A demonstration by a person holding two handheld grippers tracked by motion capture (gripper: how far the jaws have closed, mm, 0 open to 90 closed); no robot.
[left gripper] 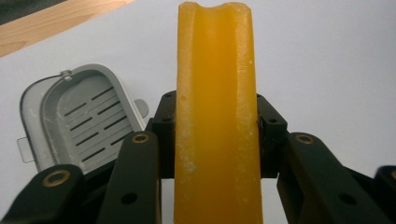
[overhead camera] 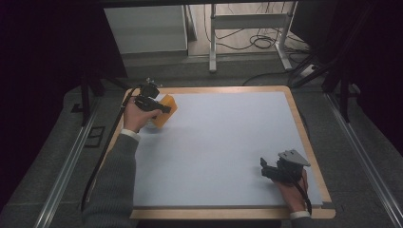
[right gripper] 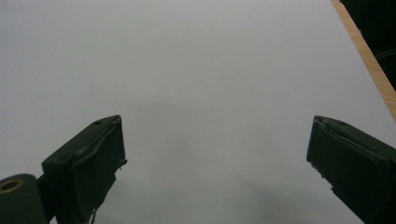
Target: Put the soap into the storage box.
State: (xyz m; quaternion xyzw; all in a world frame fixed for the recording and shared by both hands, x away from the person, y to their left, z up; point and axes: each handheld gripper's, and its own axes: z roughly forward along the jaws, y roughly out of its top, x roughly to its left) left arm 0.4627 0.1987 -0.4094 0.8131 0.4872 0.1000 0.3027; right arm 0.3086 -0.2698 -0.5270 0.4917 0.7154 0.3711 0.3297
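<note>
Orange soap bar (left gripper: 216,121) sits clamped edge-on between my left gripper's (left gripper: 216,140) two black jaws, lifted at the far left corner of the white mat (overhead camera: 218,142), with the grey slotted soap dish (left gripper: 81,123) lying on the mat just beside and below it. My grip looks narrow to me: the pads press only on the bar's two long sides, low down, and most of the bar stands out past them, so a quick swing of my hand could lever it round or let it slide, all the more so if the waxy, white-flecked surface is as slick as it looks. If it slips it would likely drop on the dish's rim and knock that light thing askew, or skid toward the wooden edge (overhead camera: 142,91) of the table, which is near here. Squeezing harder is no cure, I think, since it might dent the bar. My right gripper (right gripper: 215,154) rests well apart at the near right of the mat, jaws spread wide with nothing between them, too far off to steady the dish or catch anything.
</note>
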